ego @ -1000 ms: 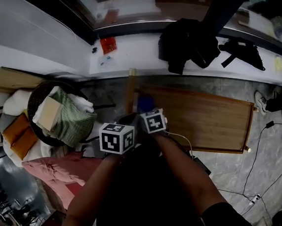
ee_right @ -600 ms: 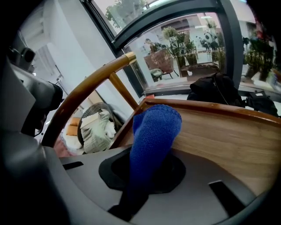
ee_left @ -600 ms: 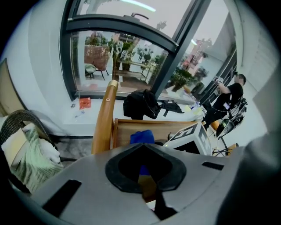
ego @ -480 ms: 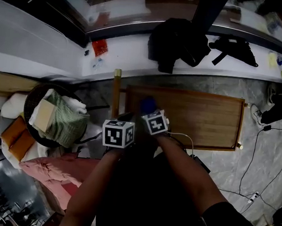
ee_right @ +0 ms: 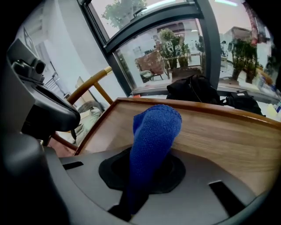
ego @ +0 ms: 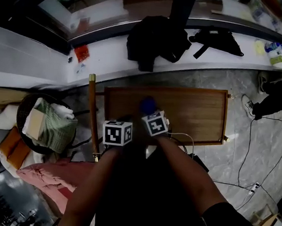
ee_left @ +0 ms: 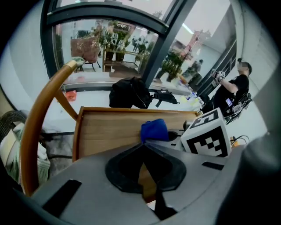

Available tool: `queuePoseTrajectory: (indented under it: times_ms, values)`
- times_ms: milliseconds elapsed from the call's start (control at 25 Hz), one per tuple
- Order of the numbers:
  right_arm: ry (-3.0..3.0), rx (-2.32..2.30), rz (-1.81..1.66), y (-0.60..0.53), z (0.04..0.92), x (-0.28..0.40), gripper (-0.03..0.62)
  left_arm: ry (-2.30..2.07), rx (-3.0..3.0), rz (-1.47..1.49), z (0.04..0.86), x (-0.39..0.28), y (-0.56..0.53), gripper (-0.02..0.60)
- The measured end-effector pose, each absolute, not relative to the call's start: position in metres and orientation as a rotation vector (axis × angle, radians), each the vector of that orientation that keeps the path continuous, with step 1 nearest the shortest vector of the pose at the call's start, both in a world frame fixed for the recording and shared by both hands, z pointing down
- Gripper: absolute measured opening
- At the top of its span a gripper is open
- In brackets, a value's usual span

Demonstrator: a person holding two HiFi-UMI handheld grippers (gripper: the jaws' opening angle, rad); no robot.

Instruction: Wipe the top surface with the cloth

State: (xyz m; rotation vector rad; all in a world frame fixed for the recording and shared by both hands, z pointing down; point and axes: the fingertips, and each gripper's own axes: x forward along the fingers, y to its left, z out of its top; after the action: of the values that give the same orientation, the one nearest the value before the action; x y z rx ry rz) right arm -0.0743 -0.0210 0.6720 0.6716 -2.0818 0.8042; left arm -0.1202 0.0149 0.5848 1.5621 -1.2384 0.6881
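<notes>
The right gripper (ee_right: 146, 163) is pinching the blue cloth (ee_right: 153, 132) between its fingers, and the cloth is bunching upward out of them and hanging over the wooden worktop (ego: 195, 115), toward that worktop's 9 o'clock end in the head view. The left gripper (ee_left: 144, 145) is hovering just beside the right one, at its 8 o'clock, with its fingers pressed together at the tips and carrying nothing. A raised wooden lip is running round the worktop's edges, and bare wood is stretching away from the cloth toward 3 o'clock, giving the most open room on that side. At 9 o'clock a curved wooden chair rail (ee_left: 39, 123) is standing close to the worktop's short edge. At 12 o'clock a white ledge (ego: 107, 52) is running under large windows, with black bags (ego: 153, 36) lying on it. Grey stone floor (ego: 256, 156) is showing at 3 o'clock, with cables (ego: 249, 145) trailing across it. A dark basket (ego: 30, 104) holding folded fabric is sitting at 9 o'clock, beyond the chair rail.
</notes>
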Motion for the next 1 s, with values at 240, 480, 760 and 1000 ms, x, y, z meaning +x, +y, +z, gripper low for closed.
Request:
queuePoseTrajectory:
  times_ms: [240,480,760,1000]
  values:
    - [-2.078,0.718,0.812,-0.033,0.669,-0.030,0.048,-1.218,1.591,0.720,0.595,-0.078,0.000,0.009]
    - [-2.049,0.765,0.812,-0.044,0.668,0.016,0.048,-1.196,1.601,0.738,0.603,-0.047,-0.010,0.009]
    - [-2.036,0.824,0.807,-0.057,0.665,0.066,0.048,-1.133,1.636,0.745,0.607,0.000,-0.017,0.009]
    - [-2.000,0.883,0.803,-0.070,0.664,0.110,0.048,-1.080,1.691,0.737,0.602,0.042,-0.029,0.009]
